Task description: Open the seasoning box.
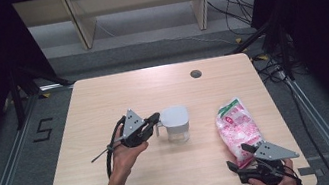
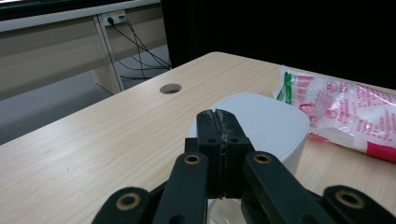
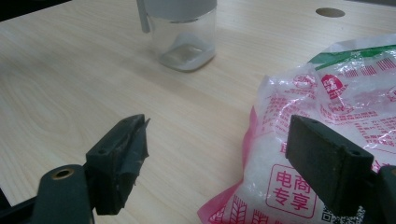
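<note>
Your left gripper (image 1: 156, 120) is clamped on the lidded jug's handle (image 1: 157, 128), your right gripper (image 1: 238, 157) gapes beside the unopened rice bag (image 1: 237, 125), so pouring remains.

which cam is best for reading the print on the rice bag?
Right gripper view: the pink-and-white bag lies close between its open jaws, with red characters and a code patch legible. The high view shows the whole bag on the table, print too small. The left gripper view catches it behind the lidded jug, at a slant.
</note>
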